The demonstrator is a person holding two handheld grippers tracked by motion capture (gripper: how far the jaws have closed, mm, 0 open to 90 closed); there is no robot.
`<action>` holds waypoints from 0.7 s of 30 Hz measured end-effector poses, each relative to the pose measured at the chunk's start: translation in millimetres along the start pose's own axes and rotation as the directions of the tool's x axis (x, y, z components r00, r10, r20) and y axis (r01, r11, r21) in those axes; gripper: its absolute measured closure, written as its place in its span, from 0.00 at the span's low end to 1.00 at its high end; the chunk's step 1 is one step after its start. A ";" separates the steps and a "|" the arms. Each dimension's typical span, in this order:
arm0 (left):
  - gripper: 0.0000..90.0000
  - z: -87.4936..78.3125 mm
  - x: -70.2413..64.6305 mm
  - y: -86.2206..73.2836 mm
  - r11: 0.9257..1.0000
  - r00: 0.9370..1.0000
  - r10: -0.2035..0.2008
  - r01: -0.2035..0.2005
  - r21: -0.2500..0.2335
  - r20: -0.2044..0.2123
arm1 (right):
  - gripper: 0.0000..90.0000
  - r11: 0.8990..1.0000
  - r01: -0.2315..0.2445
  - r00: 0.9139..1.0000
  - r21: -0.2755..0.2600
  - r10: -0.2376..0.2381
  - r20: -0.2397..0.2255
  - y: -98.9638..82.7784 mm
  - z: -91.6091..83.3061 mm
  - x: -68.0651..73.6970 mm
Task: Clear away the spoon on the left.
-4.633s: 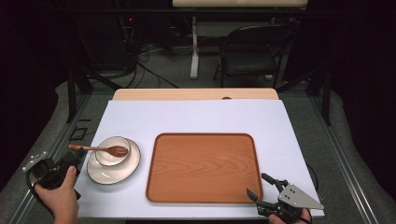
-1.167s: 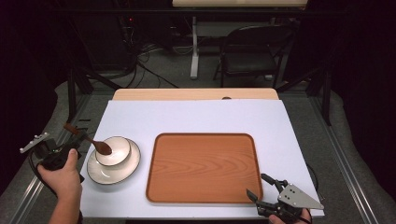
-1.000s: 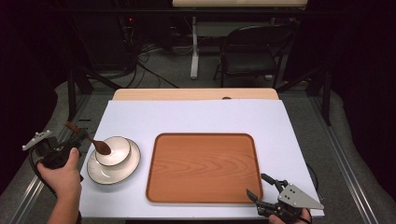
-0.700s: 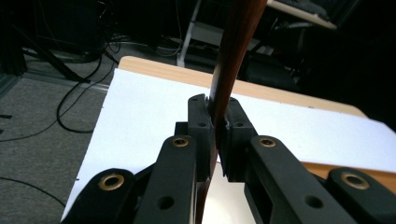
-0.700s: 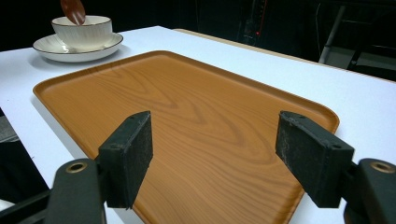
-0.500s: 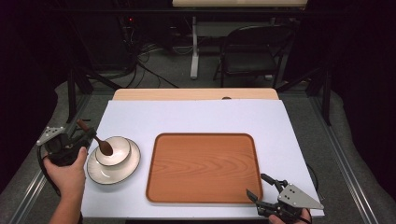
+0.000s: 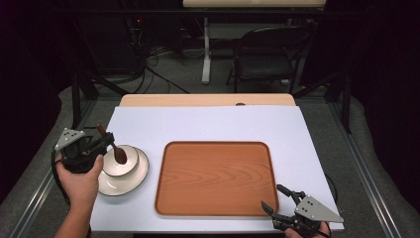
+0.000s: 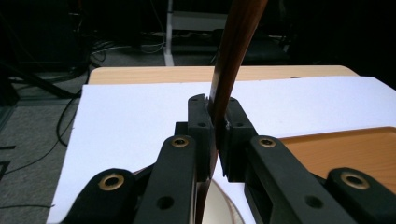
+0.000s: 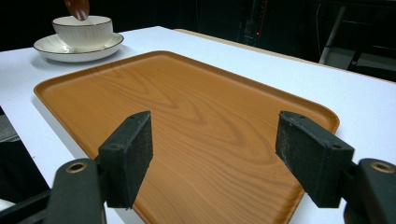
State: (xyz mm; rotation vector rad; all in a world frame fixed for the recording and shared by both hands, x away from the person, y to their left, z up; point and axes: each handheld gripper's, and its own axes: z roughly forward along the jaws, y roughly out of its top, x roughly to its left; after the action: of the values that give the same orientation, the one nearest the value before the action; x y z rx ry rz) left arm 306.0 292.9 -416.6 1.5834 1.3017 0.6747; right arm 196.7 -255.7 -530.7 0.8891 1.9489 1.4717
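on the left my left hand-held gripper (image 7: 101, 142) is clamped on the spoon (image 7: 113, 147). in the left gripper view the two pads (image 8: 201, 122) press on the brown handle, which climbs out of the top of that picture, so i lose its upper end there. below the pads the handle drops behind the jaw arms, and i catch just a sliver of white crockery at the bottom edge. from the high view the spoon stands tilted, handle end up toward the gripper, dark bowl end down inside the cup (image 7: 119, 160). i cannot tell whether the tip touches the cup's floor or hangs clear of it. the cup sits on the saucer (image 7: 131, 181), near the left edge of the white counter (image 7: 213, 124), and my hand (image 7: 78, 173) covers the saucer's left rim. in the right gripper view the cup and saucer sit far off at the top left, with the spoon's rounded end just above the cup's rim and cut off by the frame. i cannot see the cup's inside well enough to say whether it holds anything besides the spoon.

next comes the tray (image 7: 214, 178), wood-grained, flat on the counter just beside the saucer, nothing on it.

at the right, near the tray's front corner, my right hand-held gripper (image 7: 280, 197) is partly cut off by the bottom edge. its jaws stand apart with nothing between them, and past them i see the tray.
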 end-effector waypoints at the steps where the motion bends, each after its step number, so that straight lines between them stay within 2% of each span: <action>1: 0.94 -0.4 -1.5 1.3 1.000 1.000 0.004 -0.004 0.001 0.006 | 0.30 1.000 0.002 1.000 0.001 -0.002 -0.001 0.0 -0.1 -0.1; 8: 0.94 0.5 -16.7 7.8 0.999 0.998 0.034 -0.034 0.008 0.051 | 0.30 1.000 0.005 1.000 0.001 -0.005 0.000 0.1 -0.1 0.1; 13: 0.94 5.4 -29.5 10.8 0.998 0.993 0.053 -0.056 0.028 0.102 | 0.30 1.000 0.004 1.000 0.000 -0.004 0.000 0.1 -0.4 0.0; 17: 0.94 9.9 -36.7 12.4 0.996 0.988 0.055 -0.064 0.057 0.146 | 0.30 1.000 0.003 1.000 -0.001 -0.003 0.001 0.1 -0.7 0.2; 19: 0.94 11.3 -38.9 12.5 0.996 0.986 0.055 -0.065 0.060 0.154 | 0.30 1.000 0.000 1.000 -0.001 0.000 0.001 0.1 -0.7 0.3; 20: 0.94 13.7 -42.8 12.9 0.995 0.983 0.055 -0.068 0.070 0.177 | 0.30 1.000 0.000 1.000 -0.001 0.000 0.000 0.2 -0.8 0.3; 21: 0.94 13.7 -42.8 12.9 0.995 0.983 0.055 -0.068 0.070 0.177 | 0.30 1.000 0.000 1.000 -0.001 0.000 0.000 0.2 -0.8 0.3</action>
State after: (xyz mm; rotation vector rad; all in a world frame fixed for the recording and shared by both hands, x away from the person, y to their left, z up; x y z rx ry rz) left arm 311.1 248.1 -404.3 1.7103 1.1641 0.5161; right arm 196.0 -255.9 -530.4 0.8880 1.9482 1.4726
